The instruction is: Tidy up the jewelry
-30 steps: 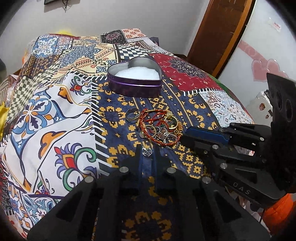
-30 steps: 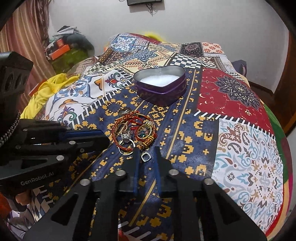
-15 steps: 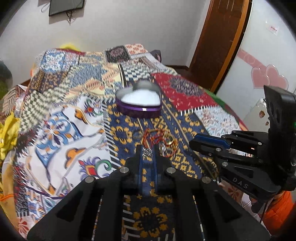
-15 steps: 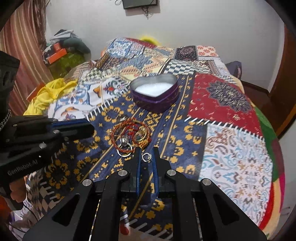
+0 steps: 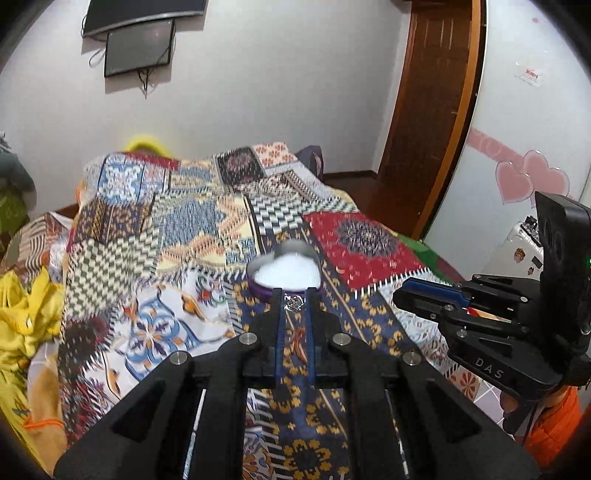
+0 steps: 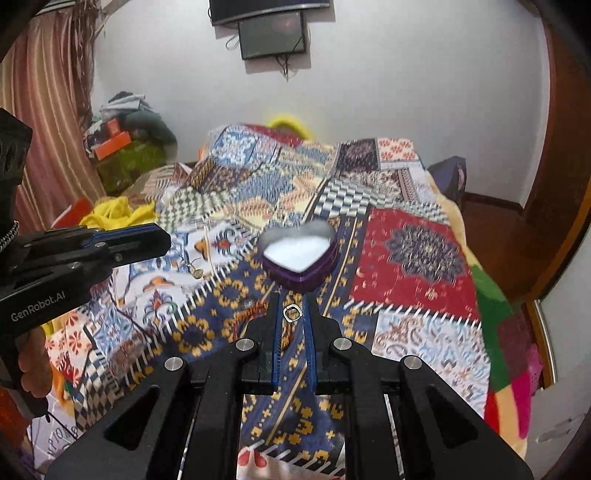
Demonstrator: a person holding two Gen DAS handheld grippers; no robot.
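A purple heart-shaped tin point(image 5: 283, 271) with white lining sits open on the patchwork bedspread; it also shows in the right wrist view point(image 6: 300, 258). My left gripper point(image 5: 294, 302) is shut on a small silver ring point(image 5: 294, 302) and holds it up in the air in front of the tin. My right gripper point(image 6: 293, 313) is shut on a small silver ring point(image 6: 293, 313), lifted in the air short of the tin. The jewelry pile point(image 6: 255, 314) of red and gold bangles lies mostly hidden behind my right fingers. A small piece point(image 6: 194, 268) dangles under the left gripper in the right wrist view.
The bed point(image 6: 406, 251) fills the middle. Yellow cloth point(image 5: 26, 317) lies at its left edge. A wooden door point(image 5: 432, 110) stands at the right. A clutter pile point(image 6: 125, 136) sits by the curtain. A wall screen point(image 6: 273, 33) hangs behind.
Both grippers have risen from the jewelry pile, each with a small ring pinched in it. The tin now sits just beyond the fingertips in both views.
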